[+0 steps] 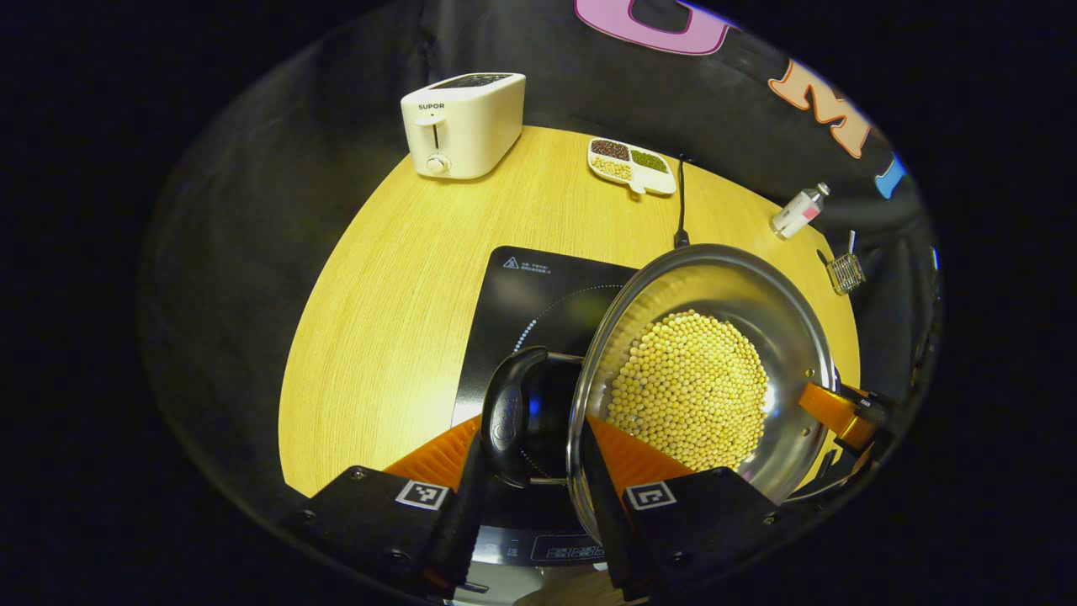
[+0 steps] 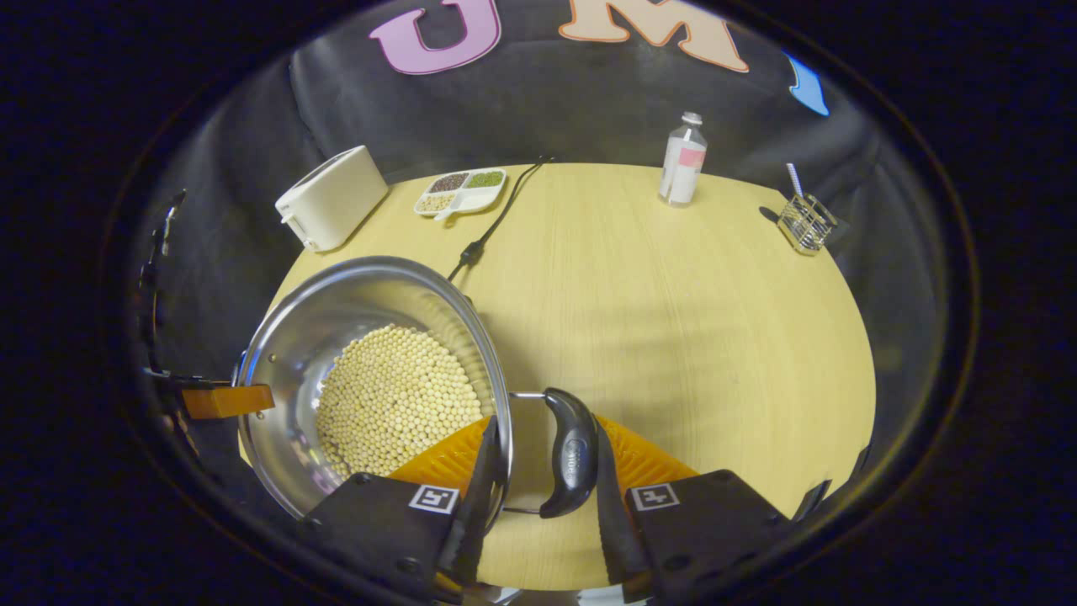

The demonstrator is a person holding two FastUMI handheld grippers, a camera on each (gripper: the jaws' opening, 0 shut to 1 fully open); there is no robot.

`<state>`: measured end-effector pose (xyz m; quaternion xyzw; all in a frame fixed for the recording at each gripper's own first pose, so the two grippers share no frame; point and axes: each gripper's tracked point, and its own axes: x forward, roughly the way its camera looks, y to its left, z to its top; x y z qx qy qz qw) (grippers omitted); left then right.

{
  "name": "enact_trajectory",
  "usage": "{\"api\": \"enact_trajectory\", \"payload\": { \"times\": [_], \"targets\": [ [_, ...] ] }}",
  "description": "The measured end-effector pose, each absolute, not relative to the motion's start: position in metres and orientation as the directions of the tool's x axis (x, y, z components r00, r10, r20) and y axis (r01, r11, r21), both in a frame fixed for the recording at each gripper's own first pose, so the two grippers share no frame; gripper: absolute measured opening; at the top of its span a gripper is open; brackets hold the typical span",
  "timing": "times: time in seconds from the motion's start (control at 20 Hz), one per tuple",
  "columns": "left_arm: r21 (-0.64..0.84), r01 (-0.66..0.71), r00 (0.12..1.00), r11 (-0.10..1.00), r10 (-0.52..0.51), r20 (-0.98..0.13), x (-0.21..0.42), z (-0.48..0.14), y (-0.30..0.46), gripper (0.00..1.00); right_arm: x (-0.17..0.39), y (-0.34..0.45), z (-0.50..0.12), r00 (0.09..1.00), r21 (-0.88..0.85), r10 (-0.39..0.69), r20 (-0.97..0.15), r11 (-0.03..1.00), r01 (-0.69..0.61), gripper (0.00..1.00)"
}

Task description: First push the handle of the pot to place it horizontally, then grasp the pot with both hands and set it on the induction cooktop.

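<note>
A steel pot (image 1: pixel 782 337) holding yellow soybeans (image 1: pixel 690 387) hangs over the right part of the black induction cooktop (image 1: pixel 538 286). My left gripper (image 1: pixel 534 446) is shut across the pot's black side handle (image 1: pixel 511 412) and the rim beside it. In the right gripper view, my right gripper (image 2: pixel 543 459) is shut the same way on the opposite black handle (image 2: pixel 570 454), with one finger inside the pot (image 2: pixel 336 311) wall. Each view shows the other gripper at the pot's far side, the right gripper (image 1: pixel 841 412) and the left gripper (image 2: pixel 223 400).
On the round wooden table (image 2: pixel 673 320) stand a white toaster (image 1: pixel 463 122), a divided dish of beans (image 1: pixel 631 164), a small bottle (image 2: pixel 683 160) and a wire basket (image 2: pixel 806 223). The cooktop's black cord (image 2: pixel 488 227) runs toward the back edge.
</note>
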<state>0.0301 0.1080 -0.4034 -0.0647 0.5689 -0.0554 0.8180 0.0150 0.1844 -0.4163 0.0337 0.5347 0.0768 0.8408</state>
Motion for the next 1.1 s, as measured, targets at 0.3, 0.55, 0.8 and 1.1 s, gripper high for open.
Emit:
{"api": "enact_trajectory", "payload": {
  "times": [0.3, 0.55, 0.8, 1.1],
  "targets": [
    [-0.167, 0.021, 0.347, 0.986, -0.164, -0.923, 0.040, -0.406, 0.127, 0.62, 0.018, 0.207, -0.418, 0.416, 0.137, 0.159, -0.895, 0.987, -0.083, 0.54],
    [-0.168, 0.014, 0.345, 0.986, -0.162, -0.925, 0.044, -0.407, 0.145, 0.62, 0.018, 0.227, -0.417, 0.415, 0.138, 0.163, -0.895, 0.986, -0.089, 0.54],
    [-0.167, 0.005, 0.350, 0.986, -0.158, -0.923, 0.047, -0.409, 0.160, 0.62, 0.020, 0.242, -0.417, 0.416, 0.138, 0.165, -0.894, 0.986, -0.094, 0.54],
    [-0.173, 0.032, 0.351, 0.984, -0.173, -0.920, 0.054, -0.410, 0.165, 0.62, 0.017, 0.248, -0.416, 0.423, 0.133, 0.155, -0.893, 0.988, -0.081, 0.55]
  ]
}}
